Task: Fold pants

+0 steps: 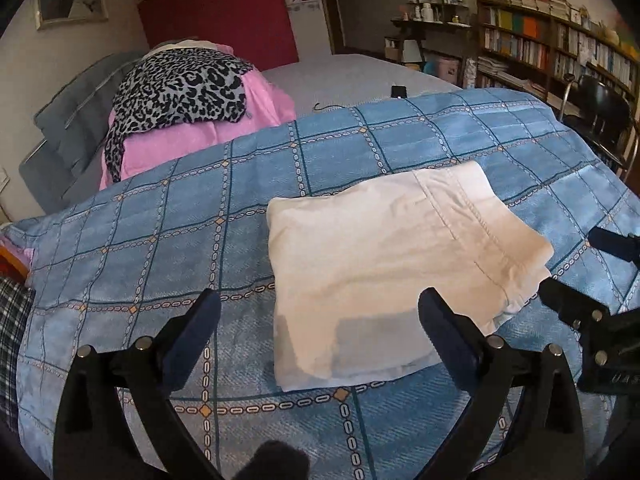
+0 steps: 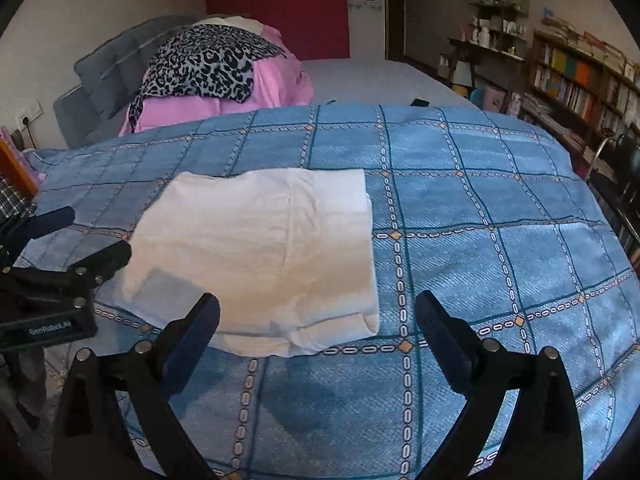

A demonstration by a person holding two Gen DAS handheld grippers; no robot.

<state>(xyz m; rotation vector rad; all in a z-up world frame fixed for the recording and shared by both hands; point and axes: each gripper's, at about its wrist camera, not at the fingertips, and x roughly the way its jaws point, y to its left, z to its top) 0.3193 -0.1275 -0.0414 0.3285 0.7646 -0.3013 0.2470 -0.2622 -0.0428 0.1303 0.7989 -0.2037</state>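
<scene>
My left gripper point(image 1: 319, 320) and my right gripper point(image 2: 318, 320) both hang above the bed with their black, blue-padded jaws spread wide and nothing between them. The white cotton pants point(image 1: 392, 268), folded into a thick, roughly square packet, lie flat on the blue checked quilt point(image 1: 160, 240), near its front edge, between my two tools.

The fold looks finished to me, so the risk is in undoing it. One loose layer juts out at the packet's lower right corner; a finger dipping there could hook it and peel the top layer open. The quilt is soft and puffy, so any push may slide the packet or tilt it.

The cloth is thin, matte, lightly creased, with a stitched seam running across the top. The quilt's weave looks coarse, denim-like.
</scene>
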